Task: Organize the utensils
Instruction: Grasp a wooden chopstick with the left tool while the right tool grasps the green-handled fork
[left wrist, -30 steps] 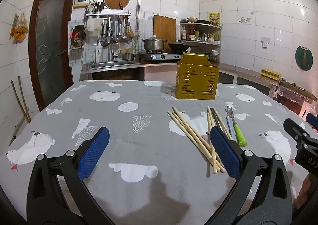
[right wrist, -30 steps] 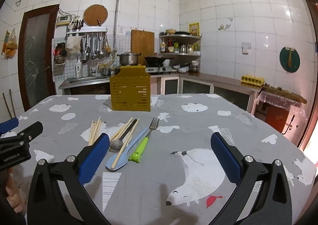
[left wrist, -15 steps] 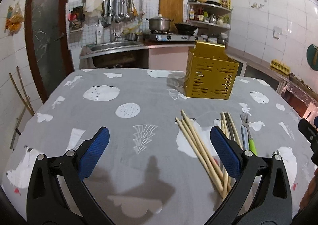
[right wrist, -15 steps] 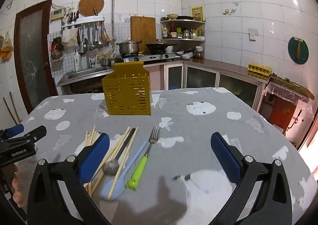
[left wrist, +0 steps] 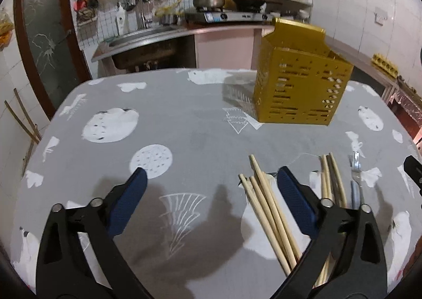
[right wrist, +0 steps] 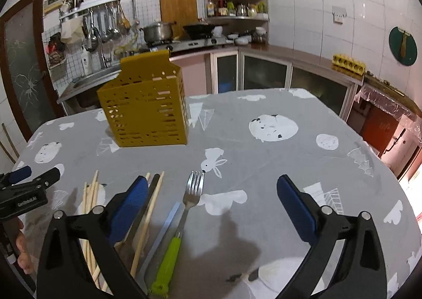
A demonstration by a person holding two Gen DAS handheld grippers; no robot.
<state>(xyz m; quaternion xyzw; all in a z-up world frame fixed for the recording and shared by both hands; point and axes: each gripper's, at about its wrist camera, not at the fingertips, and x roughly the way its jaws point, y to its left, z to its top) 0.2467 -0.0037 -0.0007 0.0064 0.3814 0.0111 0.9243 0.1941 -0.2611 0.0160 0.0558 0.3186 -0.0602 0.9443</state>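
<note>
- 1 yellow perforated metal utensil caddy (left wrist: 299, 82), upright on the far part of the table w/ grey animal-print cloth (left wrist: 184, 124); nothing seen sticking out of it; well apart from the loose utensils nearer the cameras
- Left gripper w/ blue-padded black fingers (left wrist: 209, 192): jaws wide open, holding nothing, above the cloth; its right finger sits over the chopstick pile
- Right gripper, same black/blue build (right wrist: 211, 194): jaws wide open too, empty; its left finger covers part of the pile, fork between the fingers
- Pale wooden chopsticks (left wrist: 266, 204): approx 4 in a fanned bunch left of the pile, plus approx 3 more (right wrist: 149, 213) lying apart to the right; exact count can't tell, ends hidden under the fingers
- 1 metal fork w/ lime-green handle (right wrist: 182, 222), flat on the cloth, tines toward the caddy
- 1 light-blue flat handle (right wrist: 164, 227) just beside the fork; its head hidden
- 1 dark slim utensil (right wrist: 153, 185) among the right chopsticks, type unclear
- Left view only: the fanned bunch in full; fork barely visible at the edge
- Right view only: green handle, blue handle, the left gripper from the side (right wrist: 25, 188)
</note>
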